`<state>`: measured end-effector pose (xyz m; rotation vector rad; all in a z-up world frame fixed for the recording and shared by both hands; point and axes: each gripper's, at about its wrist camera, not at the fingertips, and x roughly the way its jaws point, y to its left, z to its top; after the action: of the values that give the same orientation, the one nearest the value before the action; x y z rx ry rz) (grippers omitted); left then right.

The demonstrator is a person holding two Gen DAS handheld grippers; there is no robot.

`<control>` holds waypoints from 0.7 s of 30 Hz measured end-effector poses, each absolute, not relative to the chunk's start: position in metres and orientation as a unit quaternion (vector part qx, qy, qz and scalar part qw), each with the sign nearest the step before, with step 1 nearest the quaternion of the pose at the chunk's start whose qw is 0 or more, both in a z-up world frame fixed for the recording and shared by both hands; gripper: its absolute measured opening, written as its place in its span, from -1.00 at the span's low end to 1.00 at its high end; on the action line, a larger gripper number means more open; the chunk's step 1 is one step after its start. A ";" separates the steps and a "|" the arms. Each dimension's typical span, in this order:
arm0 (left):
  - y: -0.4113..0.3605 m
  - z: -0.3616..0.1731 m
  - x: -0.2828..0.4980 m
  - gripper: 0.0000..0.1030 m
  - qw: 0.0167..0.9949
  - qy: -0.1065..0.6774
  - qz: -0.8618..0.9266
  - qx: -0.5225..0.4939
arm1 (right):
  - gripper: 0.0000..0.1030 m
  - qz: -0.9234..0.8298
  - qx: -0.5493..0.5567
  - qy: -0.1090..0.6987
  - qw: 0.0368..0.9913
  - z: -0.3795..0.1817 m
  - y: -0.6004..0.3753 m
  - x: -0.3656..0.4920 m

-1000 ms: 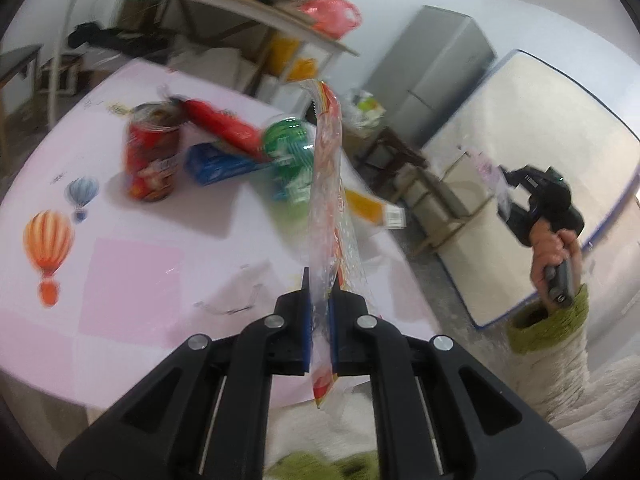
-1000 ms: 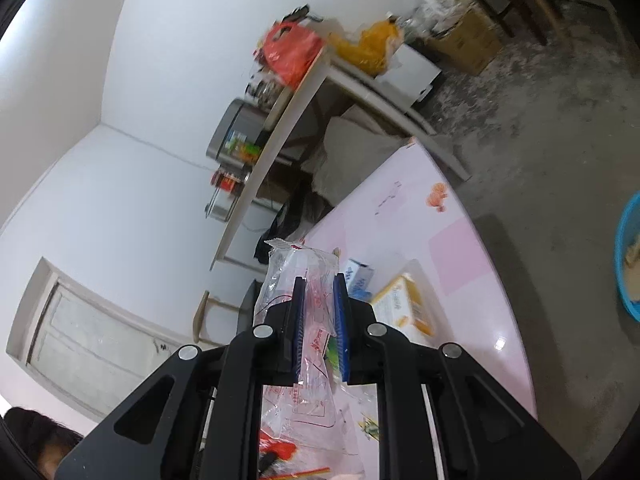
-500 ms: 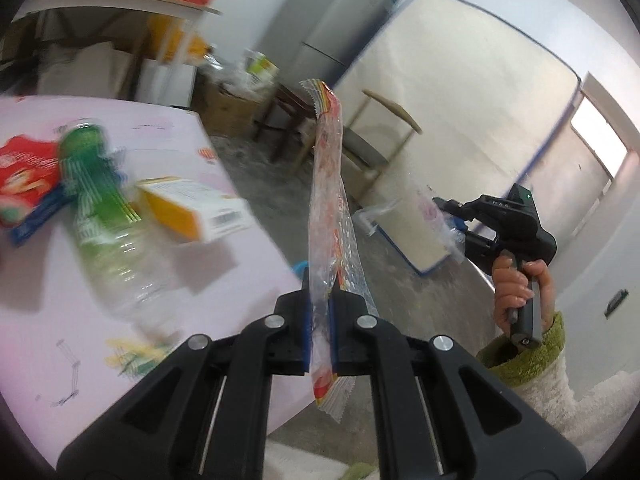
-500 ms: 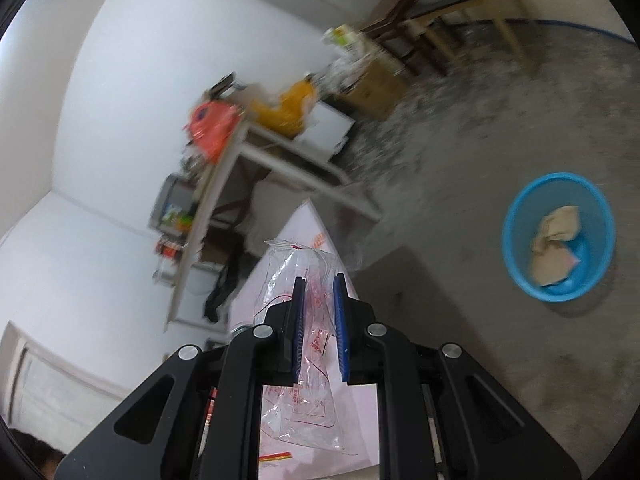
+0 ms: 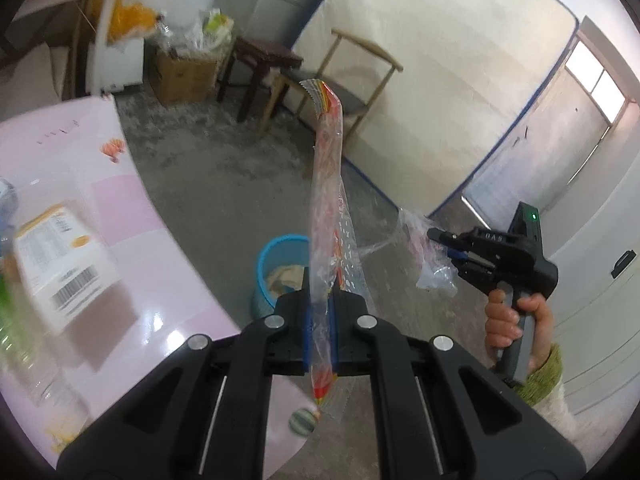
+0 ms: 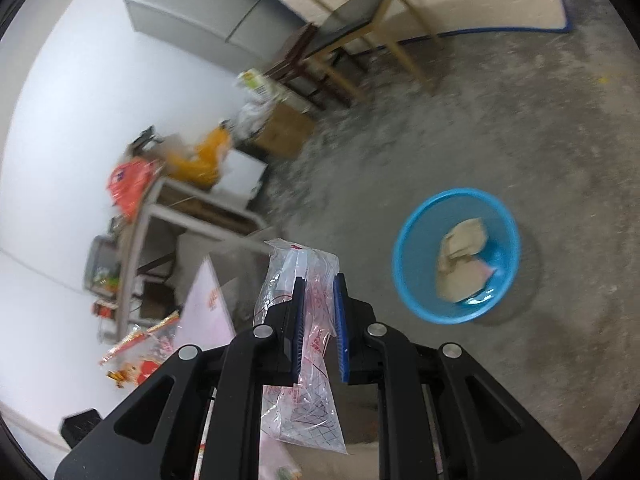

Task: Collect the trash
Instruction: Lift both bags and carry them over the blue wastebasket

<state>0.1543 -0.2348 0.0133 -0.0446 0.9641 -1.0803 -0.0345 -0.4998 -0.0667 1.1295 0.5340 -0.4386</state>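
Note:
My left gripper [image 5: 320,320] is shut on a long clear snack wrapper with red and orange print [image 5: 330,184] that stands up out of the jaws. My right gripper [image 6: 319,320] is shut on a clear plastic bag with red print [image 6: 308,276]; it also shows in the left wrist view [image 5: 452,246], holding the bag [image 5: 430,258] in the air. A blue trash basket [image 6: 412,272] with crumpled paper in it stands on the floor; in the left wrist view the basket [image 5: 266,256] is just beyond my left gripper and partly hidden by it.
The pink table [image 5: 100,208] lies at the left with a white and yellow box [image 5: 60,268] and a blurred clear bottle [image 5: 24,344]. Wooden chairs [image 5: 352,76], a cardboard box [image 5: 184,76] and a mattress against the wall [image 5: 440,80] stand across the concrete floor.
Both grippers have swung away from the table toward the floor, each still holding its wrapper. The blue basket has come into view and now sits close ahead of both.

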 end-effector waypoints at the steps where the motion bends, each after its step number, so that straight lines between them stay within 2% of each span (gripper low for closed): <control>1: -0.244 0.012 0.156 -0.90 0.743 0.450 -0.495 -0.017 | -0.73 -0.214 0.524 0.248 0.786 -0.073 -0.505 -0.038; 7: -0.323 -0.018 0.173 -0.90 0.707 0.511 -0.487 0.043 | -0.73 -0.247 0.532 0.253 0.770 -0.107 -0.528 -0.054; 13: -0.405 -0.070 0.177 -0.90 0.669 0.575 -0.455 0.119 | -0.73 -0.271 0.546 0.259 0.749 -0.142 -0.548 -0.075; 17: -0.449 -0.100 0.184 -0.89 0.655 0.598 -0.443 0.134 | -0.73 -0.277 0.554 0.259 0.741 -0.156 -0.555 -0.085; 18: -0.458 -0.107 0.187 -0.79 0.655 0.601 -0.439 0.131 | -0.73 -0.279 0.556 0.259 0.739 -0.160 -0.556 -0.087; 19: -0.466 -0.115 0.189 -0.50 0.654 0.605 -0.434 0.129 | -0.73 -0.280 0.561 0.259 0.735 -0.164 -0.558 -0.091; 21: -0.469 -0.124 0.197 -0.21 0.657 0.611 -0.427 0.117 | -0.73 -0.282 0.564 0.258 0.732 -0.168 -0.560 -0.095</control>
<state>0.1966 -0.4693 -0.1238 0.2651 1.3832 -0.9664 -0.0952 -0.5603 -0.1677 1.2418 0.5680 -0.6203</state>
